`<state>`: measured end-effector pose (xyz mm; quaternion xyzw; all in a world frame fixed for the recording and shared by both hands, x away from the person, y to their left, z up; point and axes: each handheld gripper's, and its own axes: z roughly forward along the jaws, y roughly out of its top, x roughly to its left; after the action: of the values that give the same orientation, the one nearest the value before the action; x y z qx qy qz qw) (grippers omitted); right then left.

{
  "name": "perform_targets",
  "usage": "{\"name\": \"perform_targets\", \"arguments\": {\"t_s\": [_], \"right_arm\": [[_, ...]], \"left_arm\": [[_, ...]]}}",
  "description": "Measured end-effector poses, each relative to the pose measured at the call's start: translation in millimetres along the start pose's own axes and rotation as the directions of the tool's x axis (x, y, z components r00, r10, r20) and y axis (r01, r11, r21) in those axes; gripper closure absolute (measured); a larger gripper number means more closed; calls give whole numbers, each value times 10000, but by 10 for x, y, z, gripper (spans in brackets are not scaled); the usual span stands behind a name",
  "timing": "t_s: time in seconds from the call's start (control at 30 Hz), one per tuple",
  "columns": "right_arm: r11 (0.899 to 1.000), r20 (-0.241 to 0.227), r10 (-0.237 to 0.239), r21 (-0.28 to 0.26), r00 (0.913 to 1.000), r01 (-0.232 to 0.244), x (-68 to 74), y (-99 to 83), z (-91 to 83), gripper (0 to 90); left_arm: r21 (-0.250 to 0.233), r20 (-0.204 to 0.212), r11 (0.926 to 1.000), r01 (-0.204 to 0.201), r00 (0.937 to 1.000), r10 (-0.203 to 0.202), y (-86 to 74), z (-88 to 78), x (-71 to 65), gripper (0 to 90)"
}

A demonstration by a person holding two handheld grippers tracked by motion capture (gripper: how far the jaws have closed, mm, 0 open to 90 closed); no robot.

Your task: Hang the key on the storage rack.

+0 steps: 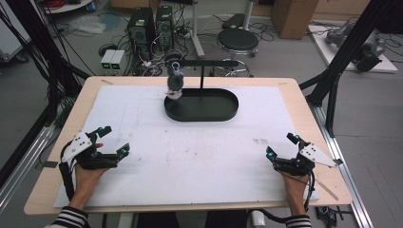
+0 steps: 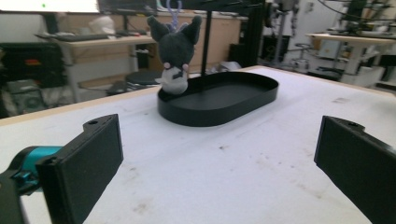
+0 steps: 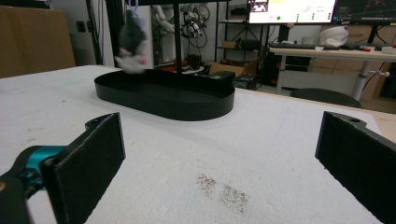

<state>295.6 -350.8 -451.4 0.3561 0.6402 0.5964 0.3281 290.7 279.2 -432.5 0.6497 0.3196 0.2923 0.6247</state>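
Resting at near left of table, left gripper (image 1: 114,140): jaws spread wide, nothing between them. Plush toy (image 1: 175,81) hangs by loop from stand's crossbar (image 1: 209,62), over left end of black oval tray (image 1: 223,111), well apart from both grippers. Right gripper (image 1: 281,146) at near right: jaws likewise spread, empty. Judgement: work at very start, toy untouched, everything left. Loop's seating on bar unclear; toy blurred in right gripper view.

Tray at the far middle, your grippers near you.
The plush toy (image 1: 175,81) hangs over the tray's (image 1: 223,111) left end; the left gripper (image 1: 114,141) and right gripper (image 1: 281,146) sit well apart at the table's (image 1: 294,95) near corners.
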Motion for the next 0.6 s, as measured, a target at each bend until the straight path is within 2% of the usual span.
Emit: {"name": "perform_targets", "arguments": {"t_s": [0.03,0.17,0.23,0.3,0.43,0.6], "right_arm": [[10000,-4,8,5,10000,-8,1,1,-1,4],[10000,-1,-44,2,10000,44,1,0,-1,4],[10000,-2,-31,10,10000,31,3,0,-1,4],[10000,-3,-32,2,10000,32,2,0,-2,4],[10000,-12,-7,12,10000,7,2,0,-3,4],[10000,-16,-9,13,10000,9,2,0,-2,5]], "left_arm": [[-109,-167,9999,-17,9999,15,-30,-20,-8,17],[-300,-403,9995,18,9992,-30,-98,-67,-22,17],[-241,-482,9997,12,9988,-24,-130,-82,-31,17],[-454,-444,9989,70,9990,-90,-166,-103,-43,17],[-372,-288,9986,371,9989,-382,-203,-107,-31,17],[-609,-266,9981,36,9996,-52,-216,-129,-66,17]]}}
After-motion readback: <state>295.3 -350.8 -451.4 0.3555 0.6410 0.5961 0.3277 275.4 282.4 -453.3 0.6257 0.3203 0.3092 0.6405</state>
